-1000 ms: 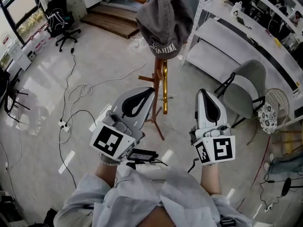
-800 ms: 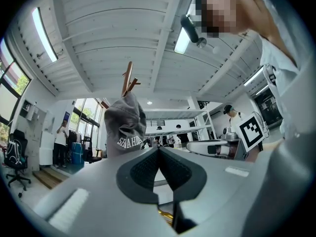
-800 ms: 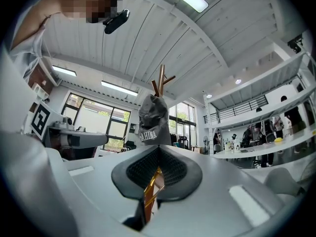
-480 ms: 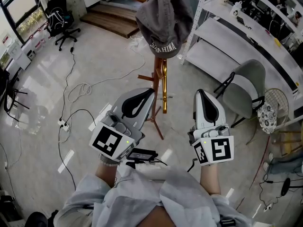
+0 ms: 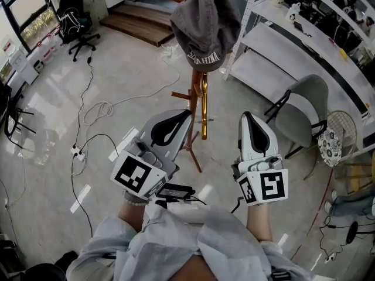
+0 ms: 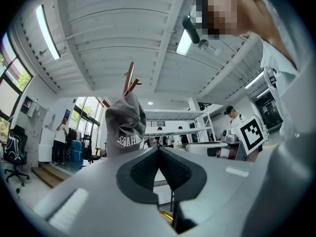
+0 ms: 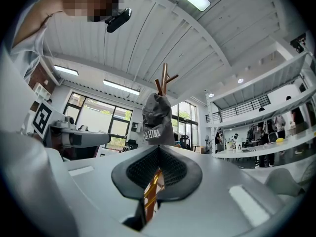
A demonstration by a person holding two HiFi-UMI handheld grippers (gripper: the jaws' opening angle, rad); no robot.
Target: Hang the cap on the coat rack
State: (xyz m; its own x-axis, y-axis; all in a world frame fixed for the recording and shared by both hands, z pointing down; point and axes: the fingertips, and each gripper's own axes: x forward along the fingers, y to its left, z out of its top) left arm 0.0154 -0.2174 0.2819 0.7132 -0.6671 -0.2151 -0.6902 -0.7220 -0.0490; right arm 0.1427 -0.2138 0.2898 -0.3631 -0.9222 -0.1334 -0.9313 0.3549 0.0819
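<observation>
**Cap up, job looks done**

The grey cap (image 5: 205, 25) hung atop the wooden coat rack (image 5: 203, 107). My left gripper (image 5: 185, 113) and right gripper (image 5: 248, 116) sat well short of it, jaws together and empty. Nothing had shifted in the last second; I judged the hanging finished.

The cap (image 5: 205, 25) hangs atop the coat rack (image 5: 202, 107); a chair (image 5: 304, 110) stands to its right, cables (image 5: 96, 113) to its left.

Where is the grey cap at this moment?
In the head view the cap hangs at top centre on the coat rack, left of the white shelves.
</observation>
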